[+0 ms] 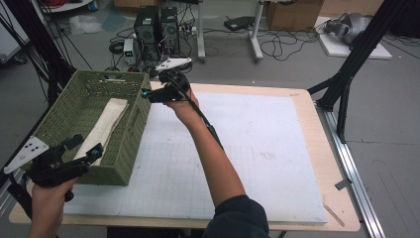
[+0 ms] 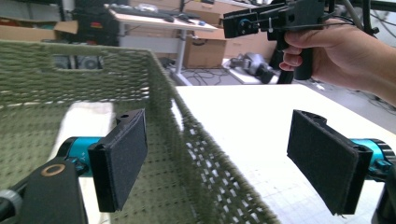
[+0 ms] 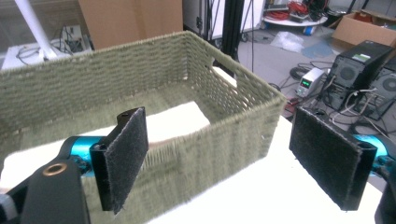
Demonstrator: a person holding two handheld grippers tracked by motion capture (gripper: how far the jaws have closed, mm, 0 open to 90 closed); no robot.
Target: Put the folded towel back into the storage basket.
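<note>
Green woven rectangular basket (image 1: pixel 84 144) is sitting at centre-left of the high view on the white-topped surface (image 1: pixel 237 148), with a folded cream cloth (image 1: pixel 105 126) lying inside. Left gripper (image 1: pixel 84 148) is straddling the basket's near right wall at lower left, jaws spread wide, gripping nothing. Right gripper (image 1: pixel 147 94) is hovering at upper centre by the basket's far corner, jaws likewise wide and empty.

Basket (image 1: pixel 74 144) on the table's (image 1: pixel 307 106) left side, folded cloth (image 1: pixel 106 124) lying inside. Left gripper (image 1: pixel 84 148) at the basket's near corner, jaws astride its right wall. Right gripper (image 1: pixel 148 94) at the far right corner, jaws likewise astride the wall
</note>
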